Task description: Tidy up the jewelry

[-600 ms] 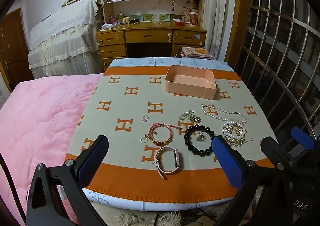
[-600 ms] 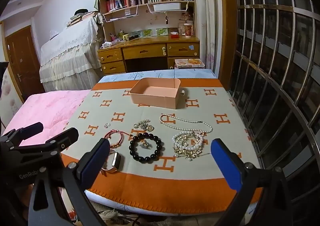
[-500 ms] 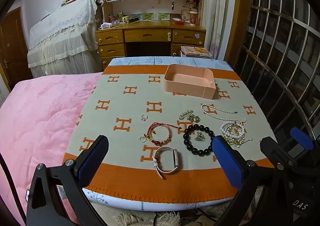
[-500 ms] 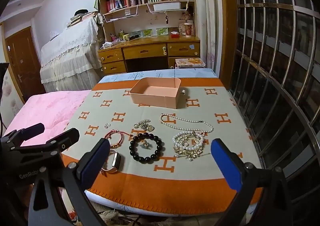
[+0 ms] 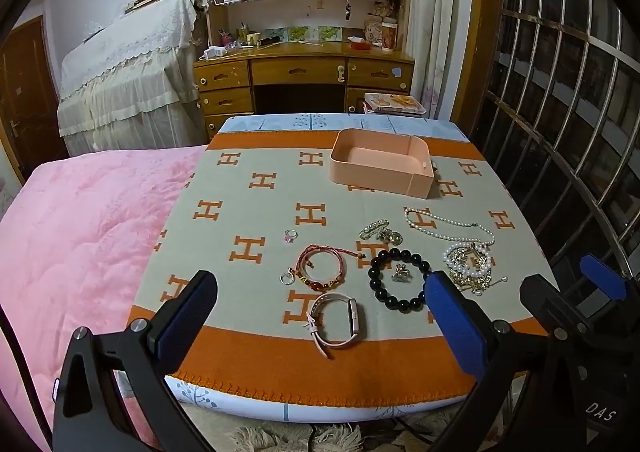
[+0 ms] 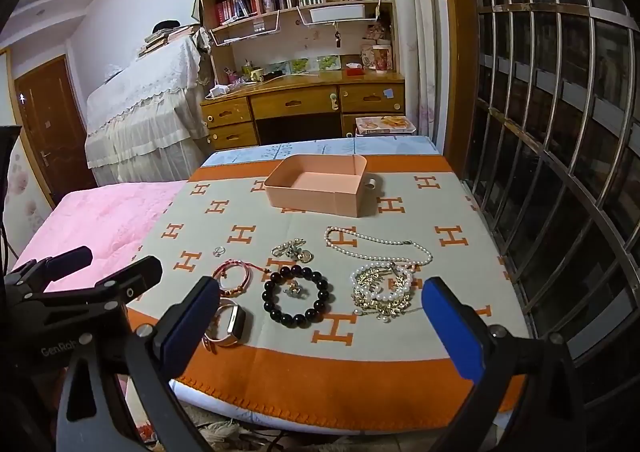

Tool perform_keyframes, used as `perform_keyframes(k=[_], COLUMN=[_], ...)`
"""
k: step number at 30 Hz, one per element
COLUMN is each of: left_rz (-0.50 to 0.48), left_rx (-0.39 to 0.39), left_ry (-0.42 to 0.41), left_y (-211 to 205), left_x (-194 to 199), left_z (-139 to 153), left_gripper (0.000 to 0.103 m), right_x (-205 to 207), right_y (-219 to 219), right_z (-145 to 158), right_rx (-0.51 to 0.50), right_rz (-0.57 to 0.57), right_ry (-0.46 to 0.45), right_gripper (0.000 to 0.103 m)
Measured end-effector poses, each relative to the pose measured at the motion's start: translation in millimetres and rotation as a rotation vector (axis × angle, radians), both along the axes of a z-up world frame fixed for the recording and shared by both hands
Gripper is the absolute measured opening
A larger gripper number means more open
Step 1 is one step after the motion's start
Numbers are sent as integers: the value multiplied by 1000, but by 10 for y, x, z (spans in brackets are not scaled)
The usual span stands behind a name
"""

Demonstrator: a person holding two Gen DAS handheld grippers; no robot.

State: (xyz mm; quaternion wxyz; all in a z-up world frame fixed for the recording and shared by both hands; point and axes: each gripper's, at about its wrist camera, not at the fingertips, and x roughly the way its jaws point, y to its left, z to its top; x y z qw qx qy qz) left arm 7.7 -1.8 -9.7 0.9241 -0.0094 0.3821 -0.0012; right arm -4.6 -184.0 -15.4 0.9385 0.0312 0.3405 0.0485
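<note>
Currently we hold both tools short of the near edge of the blanket (image 5: 256, 180), with nothing gripped. We have the left gripper (image 5: 320, 320) spread wide, and the pink watch band (image 5: 338, 318) lies directly ahead between its 2 blue pads. We have the right gripper (image 6: 320, 316) equally spread, with the black bead bracelet (image 6: 296, 298) directly ahead of it and a small charm lying inside that ring. Ahead and to the right of the right gripper sits the gold-and-pearl cluster (image 6: 382, 290), touching the pearl necklace (image 6: 376, 242) beyond it. Ahead and to its left lie the red cord bracelet (image 6: 236, 276), a gold brooch (image 6: 292, 250) and a small ring (image 6: 218, 251). The peach box (image 6: 316, 192) stands well beyond all the pieces, at the far end of the blanket, and its visible interior appears bare. We judge the task as not yet started: 0 pieces are stored, and every piece remains to be carried forward into the box.
</note>
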Motion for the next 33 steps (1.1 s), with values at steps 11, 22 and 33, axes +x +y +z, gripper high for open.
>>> perform_keyframes(k=[11,22,33], left_rz=[-6,-1,-11], left_rx=[-2,-7,-35], left_ry=[-5,-10,-16], left_y=[11,13,8], left_x=[-3,-79,-126], left_z=[5,66,102], left_gripper=[102,102,102], right_x=[-24,-63,-61], right_y=[-5,-11,61], right_z=[17,59,81], right_rx=[4,6,4], right_rz=[1,3,5], right_ry=[-4,-6,-21], right_gripper=[101,101,101])
